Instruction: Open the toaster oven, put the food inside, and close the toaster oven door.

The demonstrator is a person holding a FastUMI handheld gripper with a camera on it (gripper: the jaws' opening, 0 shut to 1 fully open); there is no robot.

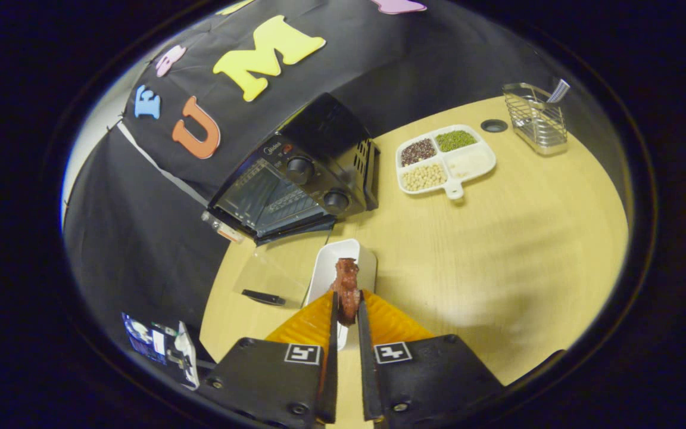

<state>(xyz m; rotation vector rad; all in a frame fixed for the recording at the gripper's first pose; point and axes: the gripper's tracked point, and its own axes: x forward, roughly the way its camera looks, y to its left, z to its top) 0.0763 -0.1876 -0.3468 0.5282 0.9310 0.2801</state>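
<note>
Gripper [346, 310] clamps dark reddish-brown meat piece [347, 286] between both fingers, raised above white rectangular dish [326, 268] on pale wooden table [498, 250]. Black toaster oven [301, 179] beyond, glass door [262, 205] apparently dropped open. Step: carrying food. Next: steer into oven cavity, release.

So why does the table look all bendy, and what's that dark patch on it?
In the gripper view the fisheye lens curves the round wooden table and tilts the toaster oven; the dark patch is a soft shadow beside the gripper, shut on a brown piece of food; the image looks sharp.
</note>
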